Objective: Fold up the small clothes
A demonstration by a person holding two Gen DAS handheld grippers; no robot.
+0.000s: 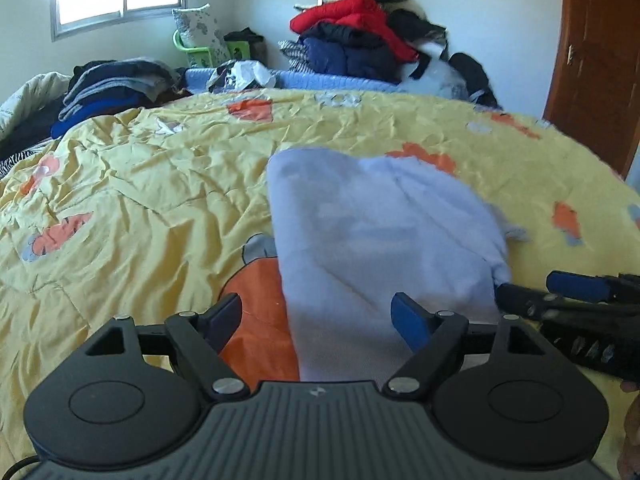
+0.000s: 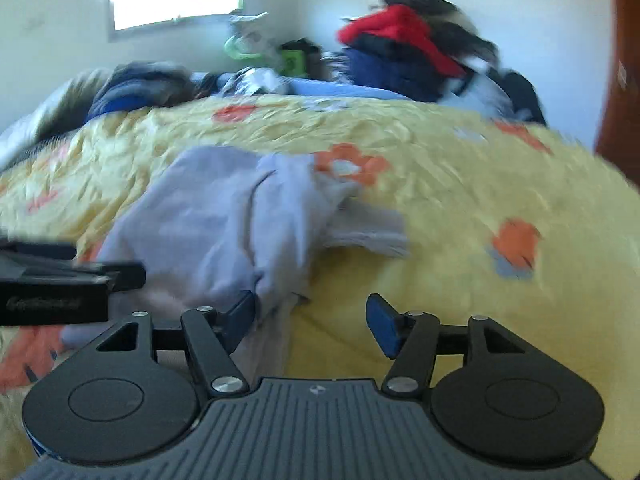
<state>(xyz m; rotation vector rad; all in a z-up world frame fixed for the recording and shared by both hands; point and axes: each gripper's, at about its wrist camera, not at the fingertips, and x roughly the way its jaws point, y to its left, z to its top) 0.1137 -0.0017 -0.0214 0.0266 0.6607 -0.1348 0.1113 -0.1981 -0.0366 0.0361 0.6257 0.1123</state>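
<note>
A small pale lilac garment (image 1: 384, 240) lies folded lengthwise on the yellow patterned bedspread (image 1: 140, 200). My left gripper (image 1: 320, 316) is open, its fingers straddling the garment's near left edge, low over the bed. My right gripper (image 2: 314, 320) is open at the garment's (image 2: 224, 224) near right edge, its left finger touching the bunched cloth. A sleeve (image 2: 368, 228) sticks out to the right. The right gripper also shows in the left wrist view (image 1: 576, 292) beside the garment's right corner. The left gripper's body shows in the right wrist view (image 2: 52, 280).
A tall heap of dark and red clothes (image 1: 360, 36) stands at the far side of the bed. A stack of folded dark clothes (image 1: 112, 88) lies at the far left. A wooden door (image 1: 600, 60) is at the right. The right wrist view is motion-blurred.
</note>
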